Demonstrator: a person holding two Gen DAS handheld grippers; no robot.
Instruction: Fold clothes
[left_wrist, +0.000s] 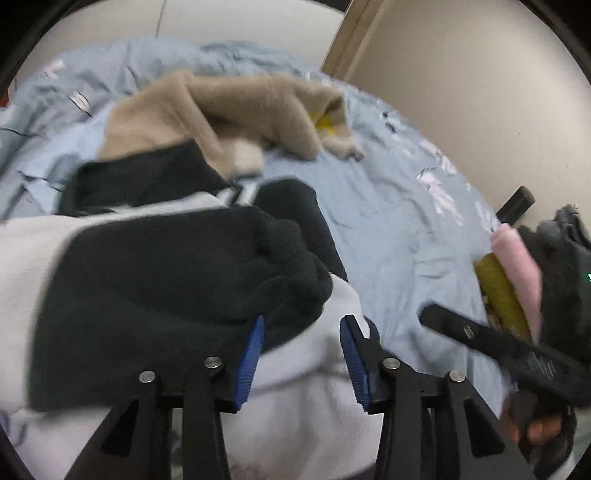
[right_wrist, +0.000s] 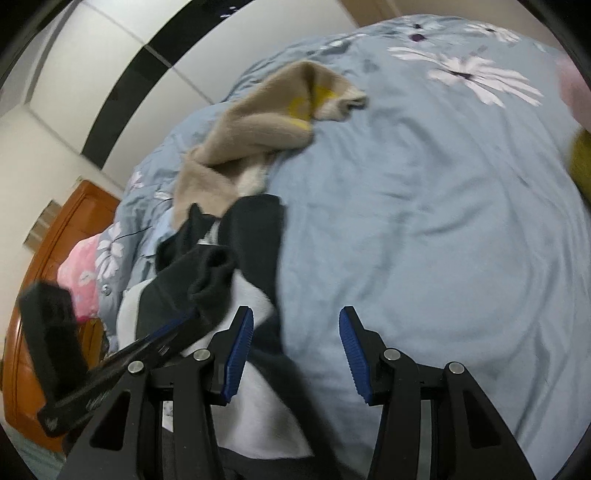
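A black and white garment (left_wrist: 155, 280) lies bunched on the blue bed sheet (left_wrist: 388, 221). My left gripper (left_wrist: 303, 354) is open just above it, its left blue pad touching the black cuff. The garment also shows in the right wrist view (right_wrist: 229, 266). My right gripper (right_wrist: 295, 350) is open over the garment's edge and the sheet (right_wrist: 424, 221), holding nothing. A tan fleece garment (left_wrist: 236, 110) lies further back; it also shows in the right wrist view (right_wrist: 258, 122). The right gripper's black body (left_wrist: 498, 347) crosses the left wrist view's lower right.
Folded pink and olive clothes (left_wrist: 513, 277) and a dark pile (left_wrist: 561, 266) sit at the bed's right edge. A wooden headboard (right_wrist: 44, 266) and pink pillow (right_wrist: 79, 273) are at the left. Walls stand behind the bed.
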